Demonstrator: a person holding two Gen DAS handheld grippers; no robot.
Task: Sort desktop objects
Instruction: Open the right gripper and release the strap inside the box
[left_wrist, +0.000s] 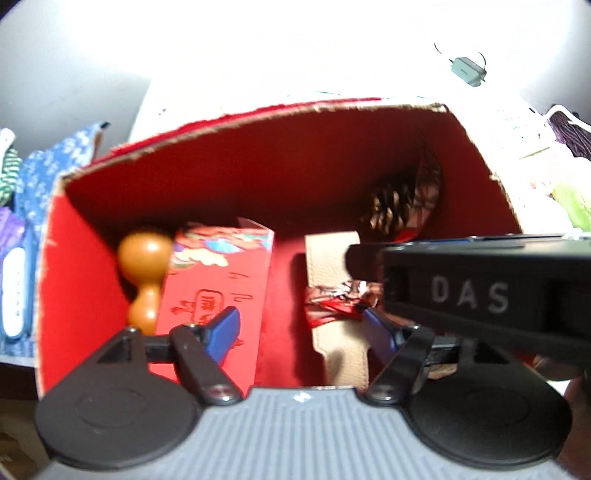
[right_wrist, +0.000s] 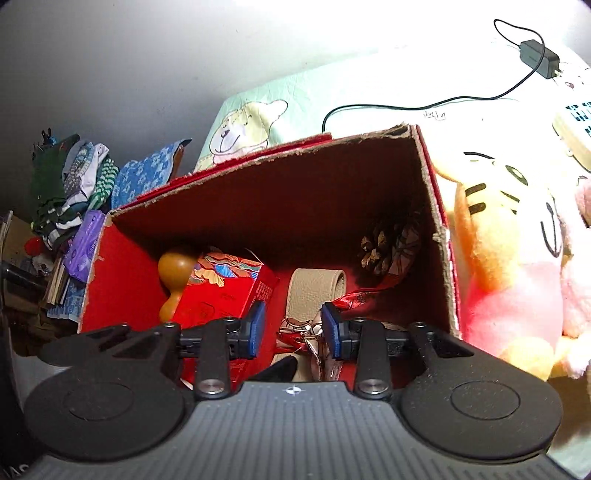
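Note:
A red cardboard box (left_wrist: 236, 162) (right_wrist: 122, 266) stands open below both grippers. In it lie an orange gourd (left_wrist: 142, 269) (right_wrist: 175, 280), a red printed packet (left_wrist: 218, 280) (right_wrist: 225, 291), a beige leather strap (left_wrist: 332, 266) (right_wrist: 314, 288) tied with a red patterned ribbon (left_wrist: 332, 306) (right_wrist: 354, 299), and a pine cone (left_wrist: 391, 206) (right_wrist: 380, 243). My left gripper (left_wrist: 303, 328) is open and empty over the box. My right gripper (right_wrist: 293, 328) is open and empty above the strap; its black body (left_wrist: 480, 291) crosses the left wrist view.
A plush tiger (right_wrist: 509, 236) and a pink plush (right_wrist: 580, 258) lean right of the box. A black charger with cable (right_wrist: 539, 59) lies on the bedsheet behind. Folded clothes (right_wrist: 74, 184) and a purple pack (right_wrist: 83, 243) pile at the left.

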